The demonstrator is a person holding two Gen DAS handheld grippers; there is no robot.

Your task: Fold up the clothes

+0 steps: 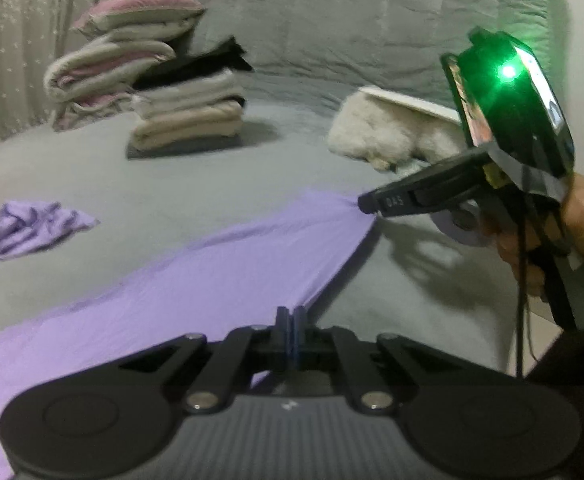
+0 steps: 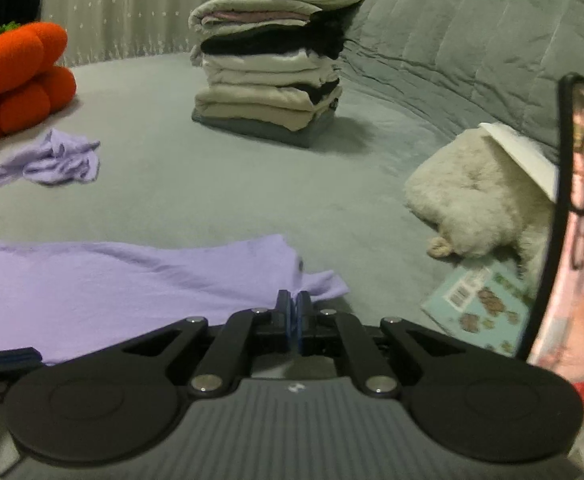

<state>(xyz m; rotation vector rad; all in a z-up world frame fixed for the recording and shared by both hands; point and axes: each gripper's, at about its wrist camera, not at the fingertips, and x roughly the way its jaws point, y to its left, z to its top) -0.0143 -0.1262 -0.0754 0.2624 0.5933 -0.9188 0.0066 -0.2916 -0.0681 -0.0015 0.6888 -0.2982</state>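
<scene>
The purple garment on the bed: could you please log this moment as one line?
garment: purple garment flat on bed | left hand-held gripper: shut on its edge | right hand-held gripper: shut on its corner

Both wrist views are sitting low over the bed (image 1: 196, 184), facing the folded stack (image 1: 188, 112) (image 2: 268, 92) at upper centre; both are sharing the lilac garment (image 1: 172, 292) (image 2: 132, 276) across the lower left.

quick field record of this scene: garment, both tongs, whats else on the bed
garment: lilac garment spread flat on the grey bed
left tongs: shut on garment's near edge
right tongs: shut on a garment corner
folded stack: upright, at the back of the bed
other items: fluffy cream cushion, orange plush, booklet
</scene>
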